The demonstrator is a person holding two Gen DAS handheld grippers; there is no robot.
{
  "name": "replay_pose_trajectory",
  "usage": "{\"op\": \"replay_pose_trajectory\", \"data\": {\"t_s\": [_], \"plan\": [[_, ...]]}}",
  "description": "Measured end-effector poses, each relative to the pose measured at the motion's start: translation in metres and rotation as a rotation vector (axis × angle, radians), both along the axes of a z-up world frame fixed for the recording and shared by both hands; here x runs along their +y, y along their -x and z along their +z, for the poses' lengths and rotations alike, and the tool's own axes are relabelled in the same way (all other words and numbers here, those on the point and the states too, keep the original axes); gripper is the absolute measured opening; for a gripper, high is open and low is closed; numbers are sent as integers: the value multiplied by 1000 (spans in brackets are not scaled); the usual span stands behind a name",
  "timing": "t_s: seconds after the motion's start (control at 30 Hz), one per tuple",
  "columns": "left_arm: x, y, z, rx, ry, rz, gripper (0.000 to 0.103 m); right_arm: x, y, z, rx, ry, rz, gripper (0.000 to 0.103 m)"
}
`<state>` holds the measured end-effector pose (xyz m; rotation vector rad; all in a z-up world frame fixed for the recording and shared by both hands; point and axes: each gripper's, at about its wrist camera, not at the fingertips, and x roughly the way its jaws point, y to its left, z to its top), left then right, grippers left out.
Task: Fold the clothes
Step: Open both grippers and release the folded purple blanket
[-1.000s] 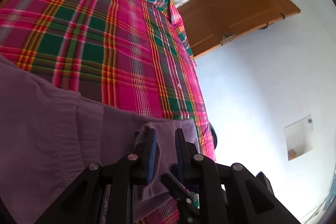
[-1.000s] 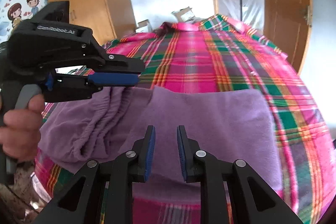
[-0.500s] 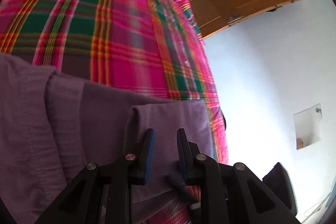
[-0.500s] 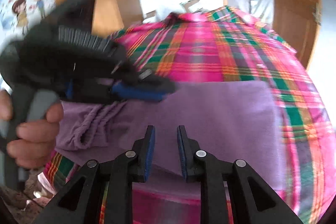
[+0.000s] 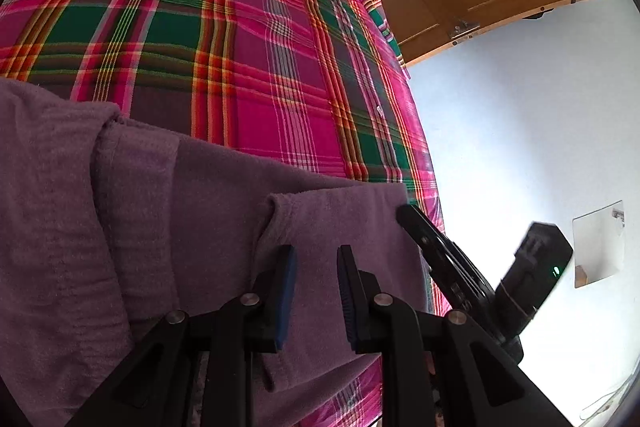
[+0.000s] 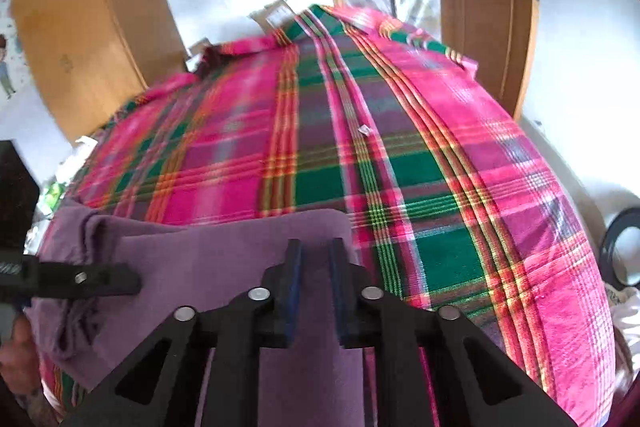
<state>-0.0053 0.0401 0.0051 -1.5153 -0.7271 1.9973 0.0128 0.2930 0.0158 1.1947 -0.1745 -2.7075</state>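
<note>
Lying flat on a plaid bedspread, a purple garment was flanked by the left gripper and right gripper, fingers narrowly parted, holding nothing, seemingly poised for folding.

Left gripper: black frame, triangular cut-outs, silver screws, blue pads. Right gripper: same build; small green light on body.

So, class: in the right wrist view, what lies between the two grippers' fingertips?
Only the purple garment: bare folded fabric spans the stretch from the left gripper to the right gripper, on the plaid cloth.
</note>
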Motion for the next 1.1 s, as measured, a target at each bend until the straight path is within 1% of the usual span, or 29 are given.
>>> {"op": "replay_pose_trajectory", "data": {"t_s": [0.1, 0.17, 0.27, 0.3, 0.37, 0.4, 0.43, 0.47, 0.57, 0.73, 0.8, 0.87, 1.1], "plan": [[3, 9, 0, -4, 2, 2, 21, 3, 0, -3, -21, 2, -2, 13], [5, 9, -1, -3, 9, 0, 21, 4, 0, -5, -15, -2, 9, 11], [7, 7, 0, -3, 16, 2, 21, 12, 1, -5, -19, 43, 17, 11], [7, 7, 0, -4, 15, 2, 21, 16, -4, -1, -3, 64, 12, 14], [6, 7, -1, -12, 4, 7, 21, 25, -18, 9, 45, 95, 5, 14], [5, 7, -2, -15, 0, 9, 21, 29, -26, 13, 62, 96, 2, 18], [4, 8, -1, -15, 2, 9, 21, 33, -34, 15, 74, 94, -6, 24], [5, 8, -2, -11, 6, 6, 21, 37, -44, 14, 76, 87, -15, 25], [6, 7, -1, -3, 16, 3, 21, 43, -64, 12, 82, 77, -16, 25], [7, 6, 0, -1, 18, 7, 21, 29, -85, 4, 70, 27, 27, 25], [8, 5, 0, 1, 21, 7, 21, 21, -85, -3, 37, -47, 21, 25], [8, 4, 0, 3, 19, 5, 21, 18, -85, -10, 24, -54, 16, 25], [7, 0, -1, 15, 11, -2, 21, 28, -91, -14, 43, 9, -7, 25]]}}
